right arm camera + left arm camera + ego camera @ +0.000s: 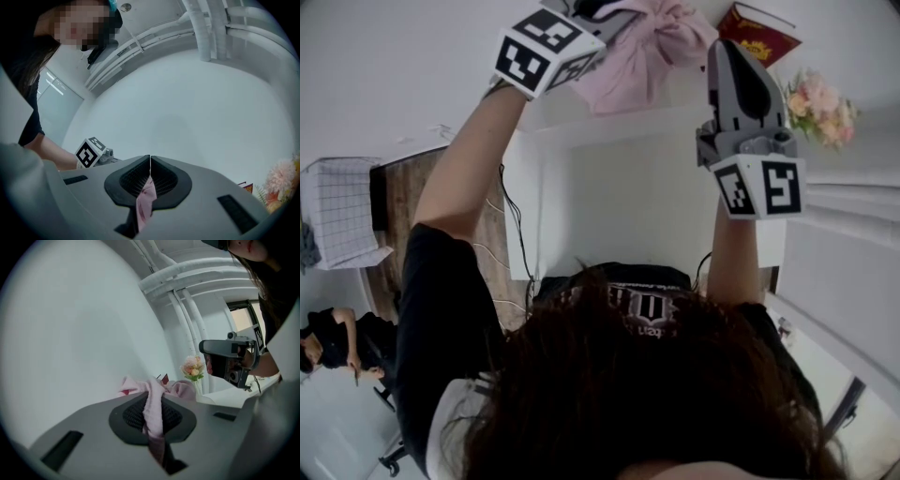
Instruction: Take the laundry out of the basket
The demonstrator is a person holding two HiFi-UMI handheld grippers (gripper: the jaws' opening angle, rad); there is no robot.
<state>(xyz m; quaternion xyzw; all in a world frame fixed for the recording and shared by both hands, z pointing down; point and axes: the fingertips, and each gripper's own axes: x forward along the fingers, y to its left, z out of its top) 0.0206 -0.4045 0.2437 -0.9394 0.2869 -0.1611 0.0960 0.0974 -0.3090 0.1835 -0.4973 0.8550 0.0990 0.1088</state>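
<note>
The left gripper has its fingers pressed together on a fold of the pale pink soft fabric garment, which runs up between the ribbed pads. The right gripper is clamped almost fully closed on a thin edge of the same garment. The garment hangs bunched between both grippers, high above the white table.

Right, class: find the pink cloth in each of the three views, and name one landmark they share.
Head view: pink cloth top centre.
Left gripper view: cloth bottom centre, pinched in the jaws.
Right gripper view: cloth bottom centre, pinched in the jaws.
Shared landmark: the flowers.
</note>
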